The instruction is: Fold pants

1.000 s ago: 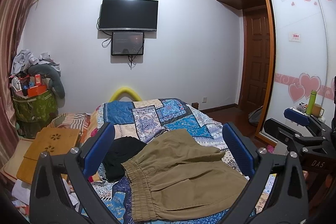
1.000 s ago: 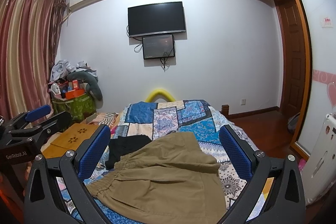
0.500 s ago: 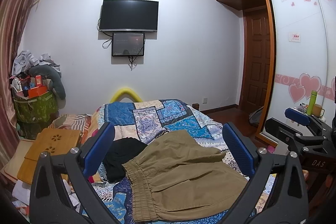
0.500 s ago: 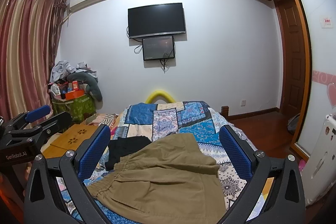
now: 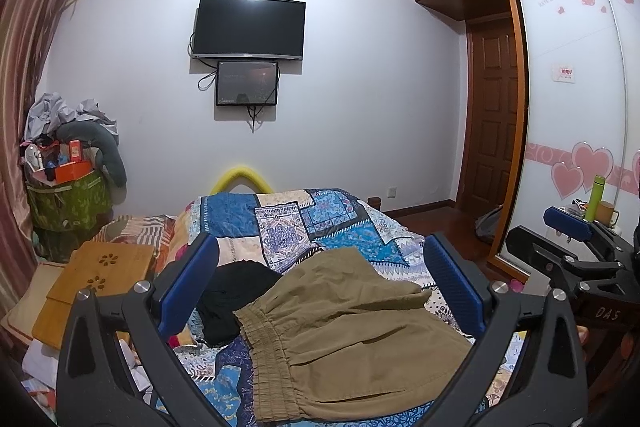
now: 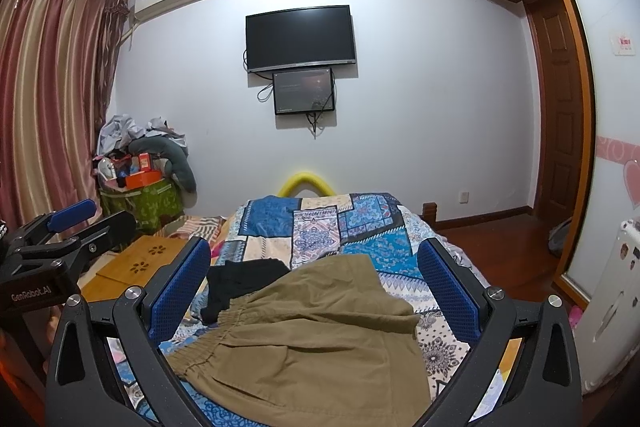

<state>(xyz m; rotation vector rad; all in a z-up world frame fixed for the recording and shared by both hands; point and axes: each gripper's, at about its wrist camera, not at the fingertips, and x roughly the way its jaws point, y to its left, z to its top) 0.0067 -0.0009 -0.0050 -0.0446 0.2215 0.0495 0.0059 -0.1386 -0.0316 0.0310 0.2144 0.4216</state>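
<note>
The left tool (image 5: 320, 287) is held above the near end of the bed, its two blue pads spread wide with nothing between them. The right tool (image 6: 316, 287) is beside it at a similar height, also spread wide and holding nothing. In the left wrist view the right tool appears at the right edge, and in the right wrist view the left tool appears at the left edge, so they are apart from each other.

Below both tools lie the khaki pants (image 5: 352, 339), loosely spread on the patchwork bedcover (image 5: 304, 223). The elastic waistband (image 5: 268, 355) points toward the left side of the bed, and the fabric has some wrinkles and one raised fold at the far side. Neither tool touches the pants.

Just beside the waistband, a little farther, lies a black garment (image 5: 232, 295), and its edge is under or against the khaki cloth. To the left of the bed is a wooden lap tray (image 5: 96, 279).

Farther, a yellow curved foam piece (image 5: 240, 177) stands at the far end of the bed. In the left corner is a green basket (image 5: 68, 203) heaped with things. On the far wall hang a television (image 5: 250, 27) and a smaller screen (image 5: 247, 83) below it.
</note>
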